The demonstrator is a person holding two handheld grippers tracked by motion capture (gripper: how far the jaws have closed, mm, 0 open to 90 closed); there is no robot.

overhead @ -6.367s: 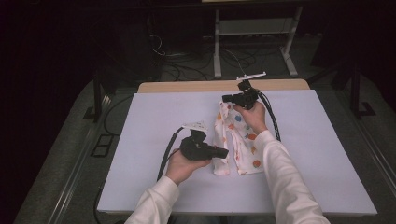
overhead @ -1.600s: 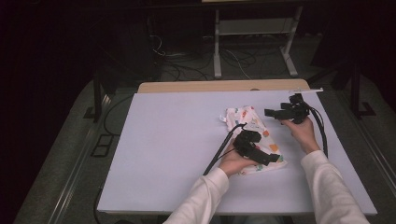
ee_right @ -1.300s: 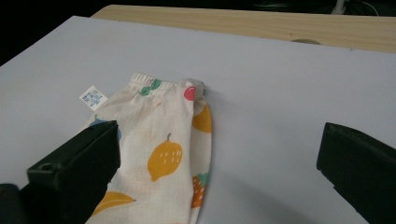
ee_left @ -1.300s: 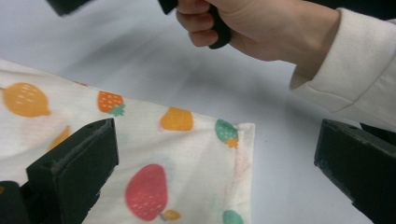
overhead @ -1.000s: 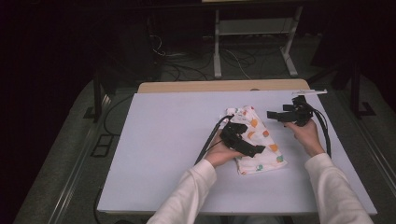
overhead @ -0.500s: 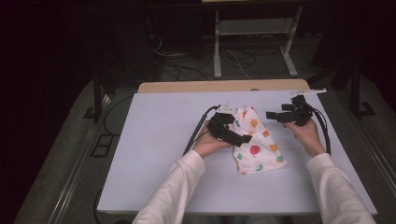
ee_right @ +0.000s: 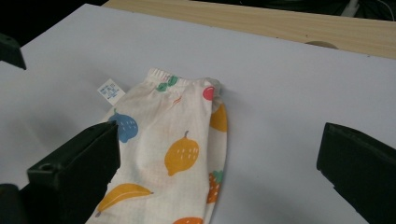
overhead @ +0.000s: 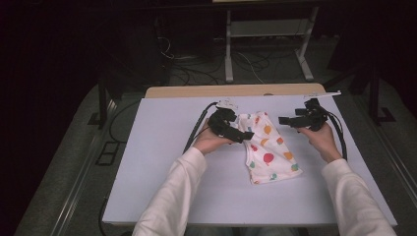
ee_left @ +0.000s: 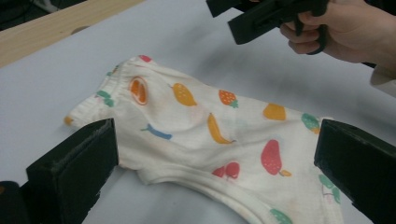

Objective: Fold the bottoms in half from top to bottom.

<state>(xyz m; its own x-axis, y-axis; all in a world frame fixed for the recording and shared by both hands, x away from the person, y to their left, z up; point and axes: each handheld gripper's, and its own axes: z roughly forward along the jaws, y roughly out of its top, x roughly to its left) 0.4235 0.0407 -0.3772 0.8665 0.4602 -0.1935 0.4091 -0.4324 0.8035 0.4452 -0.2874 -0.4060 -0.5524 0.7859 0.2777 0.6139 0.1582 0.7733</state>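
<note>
Left gripper (overhead: 244,135) slides back to nine o'clock of the white fruit-print cotton garment (overhead: 268,147); both tongs gape empty, right gripper (overhead: 284,120) too; soft, limp — pinch the waistband.

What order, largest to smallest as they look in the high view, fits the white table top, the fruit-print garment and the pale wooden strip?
1. White table top
2. Pale wooden strip and white fruit-print cloth garment: too alike in area to rank.
</note>
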